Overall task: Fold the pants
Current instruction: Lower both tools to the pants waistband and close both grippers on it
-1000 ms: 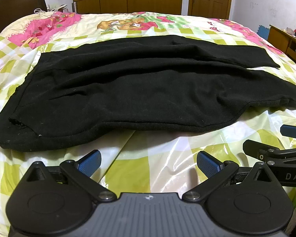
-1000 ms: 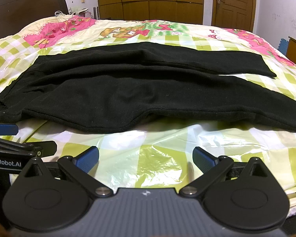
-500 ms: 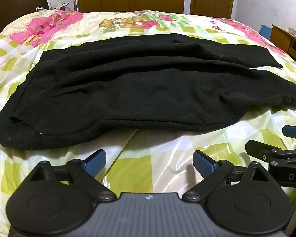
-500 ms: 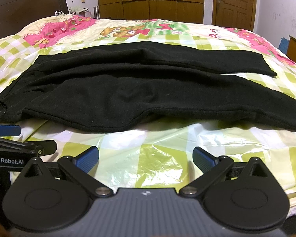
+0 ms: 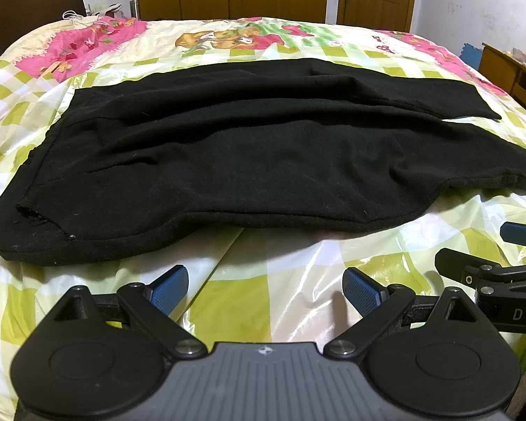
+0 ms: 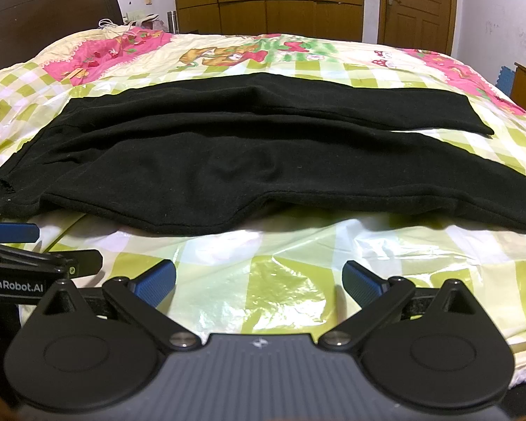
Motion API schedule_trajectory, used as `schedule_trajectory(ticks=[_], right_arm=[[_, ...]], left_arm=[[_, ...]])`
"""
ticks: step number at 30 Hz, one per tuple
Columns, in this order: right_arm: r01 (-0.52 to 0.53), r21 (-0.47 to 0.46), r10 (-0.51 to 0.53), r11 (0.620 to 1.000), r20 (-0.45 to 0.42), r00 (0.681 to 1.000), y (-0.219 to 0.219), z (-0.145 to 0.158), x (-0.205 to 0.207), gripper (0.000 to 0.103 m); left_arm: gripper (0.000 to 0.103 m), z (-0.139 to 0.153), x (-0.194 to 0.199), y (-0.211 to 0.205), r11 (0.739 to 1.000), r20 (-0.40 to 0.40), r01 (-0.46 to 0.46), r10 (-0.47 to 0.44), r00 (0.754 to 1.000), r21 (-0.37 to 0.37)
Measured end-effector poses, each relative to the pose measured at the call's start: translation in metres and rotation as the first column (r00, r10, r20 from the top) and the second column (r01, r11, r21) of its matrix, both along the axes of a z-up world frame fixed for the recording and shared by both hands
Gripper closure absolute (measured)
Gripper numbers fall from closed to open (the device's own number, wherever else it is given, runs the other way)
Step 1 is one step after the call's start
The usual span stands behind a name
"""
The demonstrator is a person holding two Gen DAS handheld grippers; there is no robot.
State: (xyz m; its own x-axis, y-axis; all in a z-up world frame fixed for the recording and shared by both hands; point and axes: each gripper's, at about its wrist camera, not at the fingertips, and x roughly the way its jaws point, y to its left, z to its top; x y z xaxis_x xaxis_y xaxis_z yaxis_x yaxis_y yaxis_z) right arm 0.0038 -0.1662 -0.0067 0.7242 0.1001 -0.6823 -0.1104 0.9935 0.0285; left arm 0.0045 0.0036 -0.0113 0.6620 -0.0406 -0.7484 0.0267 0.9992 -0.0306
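Two legs of the black pants (image 5: 249, 154) lie spread across the bed (image 5: 291, 301), just ahead of both tongs, the waist off to the left of them and the leg ends running away to the right. The far leg lies flat beyond the near one, and the two part toward the right; no leg is laid over the other, so by my reading no fold has been made and the whole job is left.

The left tongs (image 5: 264, 289) are spread wide with nothing between them, low over the shiny checked cover, just short of the near hem. The right tongs (image 6: 259, 280) are likewise spread and empty, beside the left pair and also short of the cloth. Neither touches the pants. A likely first step is to pinch the near edge and carry it over the far leg.
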Motion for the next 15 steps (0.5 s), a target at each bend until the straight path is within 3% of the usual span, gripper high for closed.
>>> schedule_trajectory(ticks=[9, 15], right_arm=[[-0.041, -0.011, 0.041, 0.999, 0.036, 0.999, 0.011, 0.007, 0.0, 0.003], [-0.091, -0.027, 0.093, 0.995, 0.071, 0.993, 0.023, 0.016, 0.003, 0.003]], left_arm=[[0.0, 0.006, -0.003, 0.012, 0.999, 0.025, -0.014, 0.015, 1.0, -0.039], [0.0, 0.015, -0.002, 0.02, 1.0, 0.064, -0.022, 0.022, 0.998, -0.003]])
